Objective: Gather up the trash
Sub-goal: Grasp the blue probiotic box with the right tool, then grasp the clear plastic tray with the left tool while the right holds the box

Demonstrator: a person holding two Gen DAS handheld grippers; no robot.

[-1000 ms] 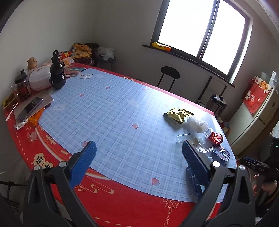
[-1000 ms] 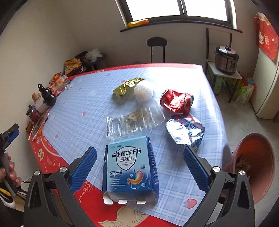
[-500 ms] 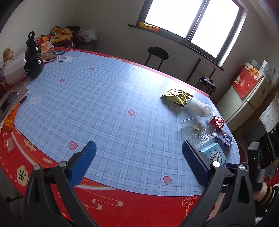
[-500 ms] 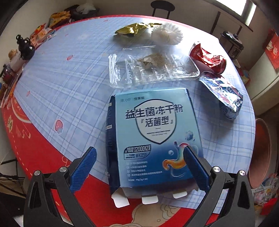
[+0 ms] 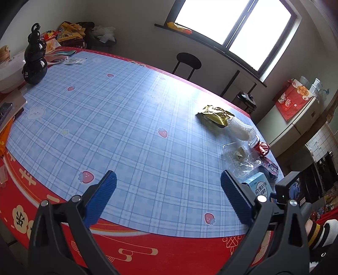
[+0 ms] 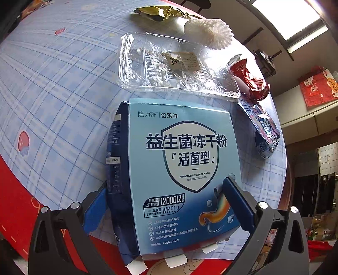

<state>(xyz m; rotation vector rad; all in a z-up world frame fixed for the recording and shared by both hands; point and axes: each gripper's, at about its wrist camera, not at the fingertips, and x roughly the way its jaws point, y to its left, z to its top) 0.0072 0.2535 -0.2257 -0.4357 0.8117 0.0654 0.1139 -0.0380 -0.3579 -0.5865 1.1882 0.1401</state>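
Note:
A blue probiotic-powder box (image 6: 179,148) lies flat near the table's front edge, its end flaps open. My right gripper (image 6: 164,186) is open and straddles it, one blue finger at each long side; contact is unclear. Beyond the box lie a clear plastic tray (image 6: 169,65), a white ruffled liner (image 6: 209,31), a gold wrapper (image 6: 160,12), a red wrapper (image 6: 249,78) and a blue-silver packet (image 6: 264,131). My left gripper (image 5: 169,179) hovers open over the near table edge, with nothing between its fingers. The box (image 5: 258,187) and the gold wrapper (image 5: 215,116) show at its right.
The blue plaid tablecloth (image 5: 116,118) has a red border. A black gourd bottle (image 5: 33,63) and a white container (image 5: 8,72) stand far left. A black stool (image 5: 189,61) stands behind the table. A person's striped sleeve (image 5: 316,232) is at lower right.
My right gripper came down and forward until its fingers straddle the blue box. The left gripper swung right and moved slightly nearer the table, still open.

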